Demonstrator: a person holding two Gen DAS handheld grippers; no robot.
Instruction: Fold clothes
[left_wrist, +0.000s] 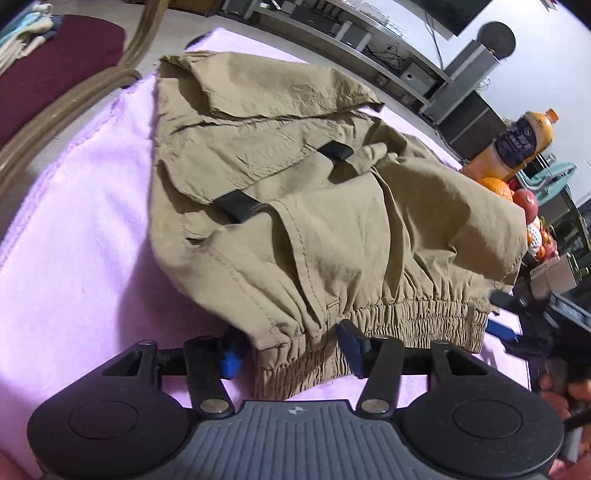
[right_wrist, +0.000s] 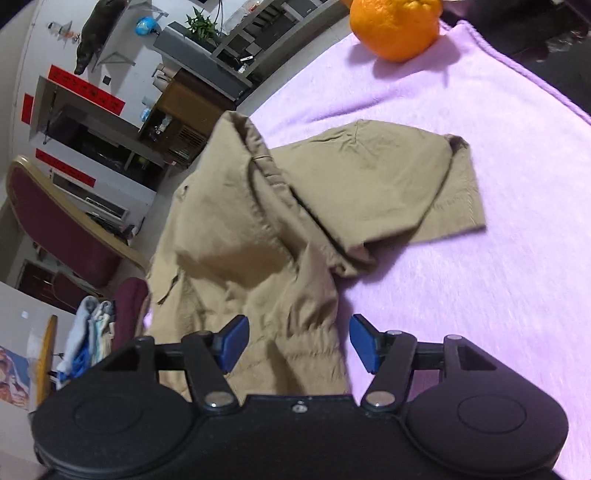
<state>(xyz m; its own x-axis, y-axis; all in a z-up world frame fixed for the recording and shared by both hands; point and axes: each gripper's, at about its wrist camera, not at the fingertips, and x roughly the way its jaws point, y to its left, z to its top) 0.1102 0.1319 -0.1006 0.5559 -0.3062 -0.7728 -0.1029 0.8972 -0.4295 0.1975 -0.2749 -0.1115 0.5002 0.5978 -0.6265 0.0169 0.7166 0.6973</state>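
Khaki trousers (left_wrist: 295, 206) lie with waistband nearest, legs running far. Left claw (left_wrist: 291, 350) straddles the waistband open; right claw (right_wrist: 295, 341), also open, probably hovers over it.

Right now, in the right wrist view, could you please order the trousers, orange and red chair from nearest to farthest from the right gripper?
1. Trousers: between the open right gripper's fingers.
2. Red chair: far left, off the blanket.
3. Orange: top, at the blanket's far edge.
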